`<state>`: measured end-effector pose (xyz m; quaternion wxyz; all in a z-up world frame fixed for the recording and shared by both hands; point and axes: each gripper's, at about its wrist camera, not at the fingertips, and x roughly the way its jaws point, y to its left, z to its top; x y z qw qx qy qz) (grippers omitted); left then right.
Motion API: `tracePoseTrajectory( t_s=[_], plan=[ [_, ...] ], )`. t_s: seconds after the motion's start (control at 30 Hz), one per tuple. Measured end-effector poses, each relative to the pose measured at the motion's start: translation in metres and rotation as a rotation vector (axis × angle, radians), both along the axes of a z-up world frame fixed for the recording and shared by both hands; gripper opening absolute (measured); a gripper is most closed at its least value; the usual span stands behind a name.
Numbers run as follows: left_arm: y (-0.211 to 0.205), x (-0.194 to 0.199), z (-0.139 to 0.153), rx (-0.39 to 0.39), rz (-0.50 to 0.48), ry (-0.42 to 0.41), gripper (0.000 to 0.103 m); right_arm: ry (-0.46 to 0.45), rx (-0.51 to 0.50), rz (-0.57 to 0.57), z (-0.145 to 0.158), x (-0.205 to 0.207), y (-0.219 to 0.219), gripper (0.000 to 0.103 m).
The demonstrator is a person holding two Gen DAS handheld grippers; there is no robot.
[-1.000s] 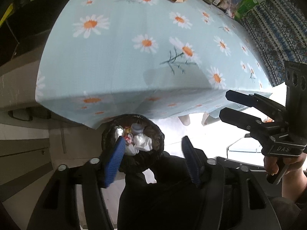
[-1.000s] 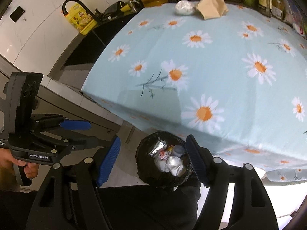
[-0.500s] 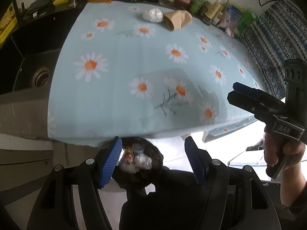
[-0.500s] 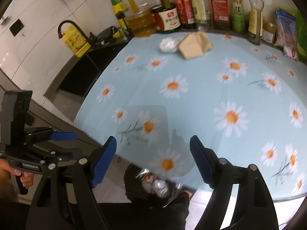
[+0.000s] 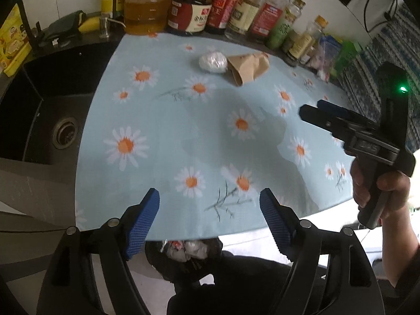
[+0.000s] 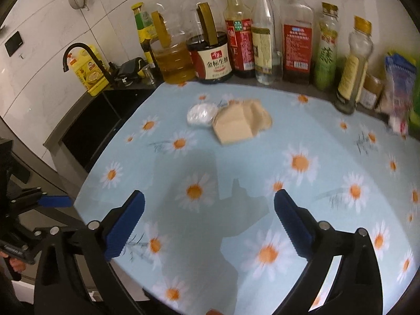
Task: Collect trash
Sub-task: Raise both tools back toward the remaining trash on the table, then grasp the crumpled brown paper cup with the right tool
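Observation:
A crumpled white ball (image 5: pixel 213 62) (image 6: pixel 201 114) and a crushed brown paper bag (image 5: pixel 248 67) (image 6: pixel 240 124) lie side by side at the far end of the daisy tablecloth (image 5: pixel 183 131). A black-bagged trash bin (image 5: pixel 189 249) holding several wrappers peeks out below the table's near edge. My left gripper (image 5: pixel 209 198) hovers over that near edge, its jaws opening with nothing between them. My right gripper (image 6: pixel 210 198) hangs above the cloth with jaws opening wide and nothing between them. It shows again at the right of the left wrist view (image 5: pixel 312 109), held by a hand.
A row of sauce and oil bottles (image 6: pixel 262 39) lines the wall behind the table. A black sink (image 5: pixel 52 110) with a black tap (image 6: pixel 78 52) lies to the left. Packets (image 6: pixel 399 92) crowd the far right corner.
Both grippers rose from over the bin and tipped up toward the table. Both pairs of jaws widened. The bin left the right wrist view and slid to the bottom of the left one.

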<state>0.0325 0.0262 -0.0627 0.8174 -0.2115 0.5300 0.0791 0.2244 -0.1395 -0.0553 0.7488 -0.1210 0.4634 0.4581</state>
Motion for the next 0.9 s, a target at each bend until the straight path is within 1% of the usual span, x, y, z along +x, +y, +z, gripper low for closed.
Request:
tracePoseTrajectory(
  t_s=[0.07, 0.17, 0.43, 0.5, 0.57, 0.77, 0.9],
  plan=[
    [0.001, 0.006, 0.003, 0.007, 0.02, 0.001, 0.077, -0.001, -0.015, 0.006, -0.004, 0.011, 0.01, 0.098],
    [0.002, 0.014, 0.006, 0.03, 0.055, -0.005, 0.088, -0.021, -0.036, 0.018, -0.007, 0.025, 0.024, 0.098],
    [0.002, 0.031, 0.003, 0.045, 0.104, 0.02, 0.088, -0.052, -0.082, 0.058, -0.023, 0.054, 0.06, 0.098],
    [0.001, 0.033, 0.002, 0.051, 0.118, 0.025, 0.092, -0.068, -0.109, 0.06, -0.029, 0.061, 0.069, 0.098],
    [0.001, 0.034, 0.002, 0.051, 0.136, 0.026, 0.094, -0.059, -0.122, 0.069, -0.035, 0.066, 0.075, 0.098],
    [-0.001, 0.038, -0.003, 0.046, 0.167, 0.048, 0.094, -0.072, -0.176, 0.097, -0.053, 0.075, 0.094, 0.098],
    [-0.002, 0.039, -0.007, 0.045, 0.18, 0.061, 0.094, -0.082, -0.204, 0.095, -0.061, 0.083, 0.103, 0.098]
  ],
)
